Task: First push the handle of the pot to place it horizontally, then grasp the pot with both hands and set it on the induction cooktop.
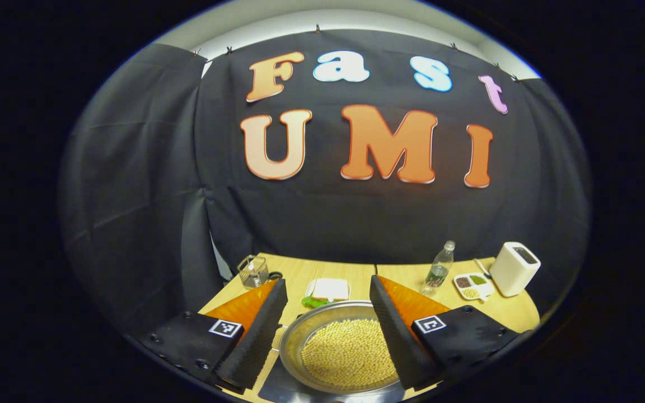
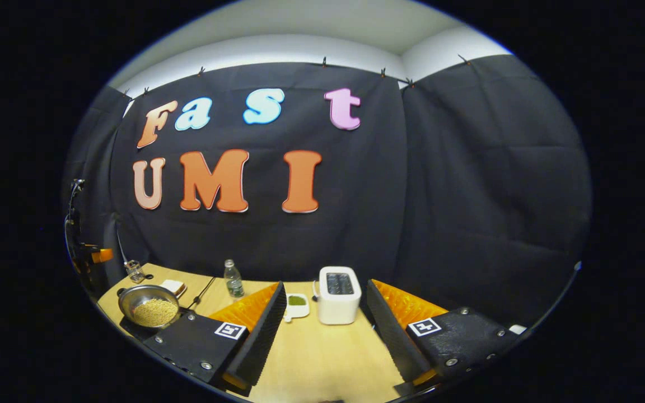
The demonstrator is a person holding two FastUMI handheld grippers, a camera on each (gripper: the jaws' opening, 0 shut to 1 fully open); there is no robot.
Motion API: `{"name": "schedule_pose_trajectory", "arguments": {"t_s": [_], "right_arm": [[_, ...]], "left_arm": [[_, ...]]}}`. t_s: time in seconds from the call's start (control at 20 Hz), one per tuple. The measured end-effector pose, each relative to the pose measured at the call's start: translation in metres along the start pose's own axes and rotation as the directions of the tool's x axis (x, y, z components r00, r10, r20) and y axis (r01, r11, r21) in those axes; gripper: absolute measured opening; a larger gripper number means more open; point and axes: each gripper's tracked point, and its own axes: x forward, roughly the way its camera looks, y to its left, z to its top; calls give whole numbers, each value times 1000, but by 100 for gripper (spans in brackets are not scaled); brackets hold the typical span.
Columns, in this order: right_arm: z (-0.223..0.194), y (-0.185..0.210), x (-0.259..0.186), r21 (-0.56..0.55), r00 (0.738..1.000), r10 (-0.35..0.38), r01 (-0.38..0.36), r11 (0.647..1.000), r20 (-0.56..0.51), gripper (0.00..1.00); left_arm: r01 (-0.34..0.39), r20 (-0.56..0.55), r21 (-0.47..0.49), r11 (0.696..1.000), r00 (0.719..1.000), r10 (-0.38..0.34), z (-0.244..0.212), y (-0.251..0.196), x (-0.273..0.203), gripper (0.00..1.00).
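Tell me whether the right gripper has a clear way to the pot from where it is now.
Probably yes. The right gripper is open over bare table, and the pot sits off to its left. The water bottle and toaster stand farther back, off that path.

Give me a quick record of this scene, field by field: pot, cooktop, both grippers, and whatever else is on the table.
pot: metal pot holding yellow beans, sitting on a dark flat cooktop
left gripper: open, fingers either side of the pot, not touching
right gripper: open, facing the white toaster
table: light wood
other items: water bottle, divided snack dish, glass jar
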Motion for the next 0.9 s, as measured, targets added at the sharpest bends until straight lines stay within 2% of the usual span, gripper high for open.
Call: {"name": "schedule_pose_trajectory", "arguments": {"t_s": [0.2, 0.3, 0.35, 0.4, 0.45, 0.5, 0.55, 0.6, 0.65, 0.7, 0.8, 0.9], "right_arm": [[55, -41, -17, -86, 993, -52, 61, 994, 103, 90], [76, -45, -24, -89, 990, -50, 61, 994, 128, 90], [88, -47, -29, -88, 989, -39, 52, 995, 144, 91], [99, -47, -34, -89, 986, -28, 43, 995, 165, 91], [110, -47, -38, -95, 982, -19, 37, 995, 186, 92], [121, -46, -40, -103, 979, -11, 32, 994, 206, 92], [132, -44, -43, -112, 975, -3, 28, 993, 221, 95], [141, -42, -46, -117, 972, 5, 23, 993, 236, 93], [151, -40, -49, -118, 968, 14, 16, 993, 251, 92], [161, -37, -53, -116, 963, 23, 8, 993, 268, 96], [177, -29, -57, -109, 956, 39, -8, 994, 291, 93], [191, -25, -60, -101, 950, 51, -20, 995, 307, 95]], "left_arm": [[22, 131, -17, 1000, 991, -19, 70, -14, -27, 96], [40, 200, -26, 999, 979, -34, 104, -21, -43, 96], [55, 238, -29, 998, 970, -46, 125, -23, -52, 100], [72, 281, -36, 997, 958, -60, 144, -28, -61, 96], [89, 320, -42, 995, 945, -71, 162, -32, -70, 100], [102, 356, -47, 994, 931, -79, 179, -36, -80, 100], [113, 383, -50, 992, 920, -85, 192, -38, -90, 96], [120, 405, -50, 992, 910, -90, 203, -40, -102, 100], [126, 436, -50, 991, 895, -92, 217, -42, -113, 95], [135, 469, -51, 990, 878, -95, 231, -45, -123, 92], [158, 530, -61, 986, 842, -102, 257, -48, -142, 100], [180, 558, -77, 981, 823, -107, 269, -51, -154, 98]]}}
